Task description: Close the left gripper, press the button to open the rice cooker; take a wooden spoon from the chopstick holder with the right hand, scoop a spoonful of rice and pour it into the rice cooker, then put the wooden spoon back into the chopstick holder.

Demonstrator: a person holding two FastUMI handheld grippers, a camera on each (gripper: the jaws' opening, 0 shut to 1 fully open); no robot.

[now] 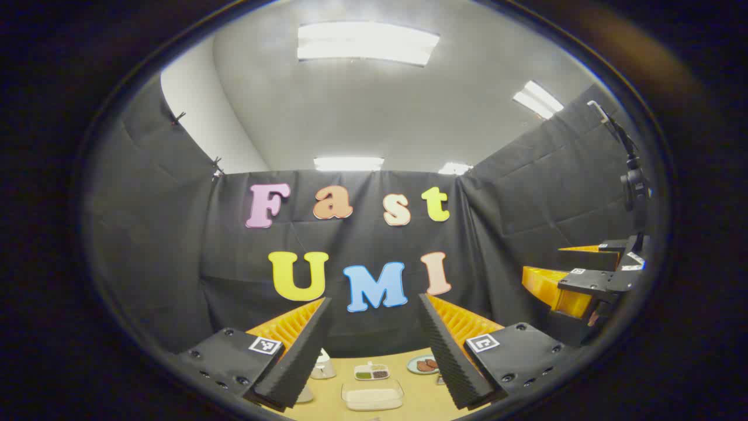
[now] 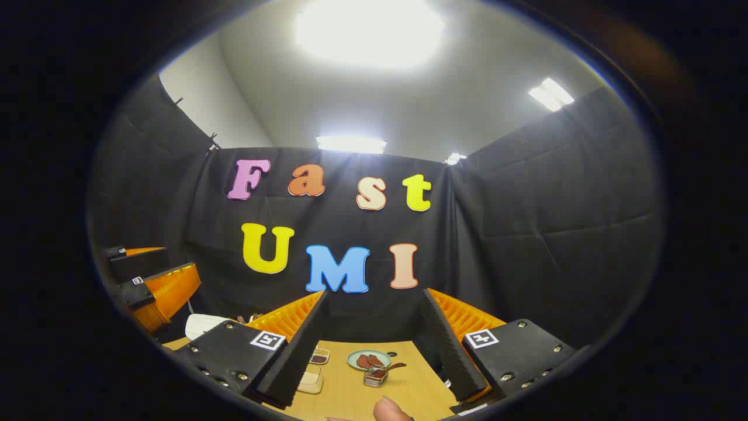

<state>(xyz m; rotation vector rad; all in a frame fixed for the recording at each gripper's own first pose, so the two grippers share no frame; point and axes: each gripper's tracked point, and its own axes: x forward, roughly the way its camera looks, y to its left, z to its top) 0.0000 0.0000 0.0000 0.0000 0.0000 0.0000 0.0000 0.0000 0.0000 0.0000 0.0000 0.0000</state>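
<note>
We hold both claws spread and raised, the left claw [image 1: 374, 351] well above the table [image 1: 421, 397], with the rice cooker [image 2: 204, 324] low to its left.

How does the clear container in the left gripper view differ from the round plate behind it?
The clear container is rectangular and deep; the round plate is flat. The container holds a pale layer; the plate carries brown pieces. Both rest on the wooden table.
</note>
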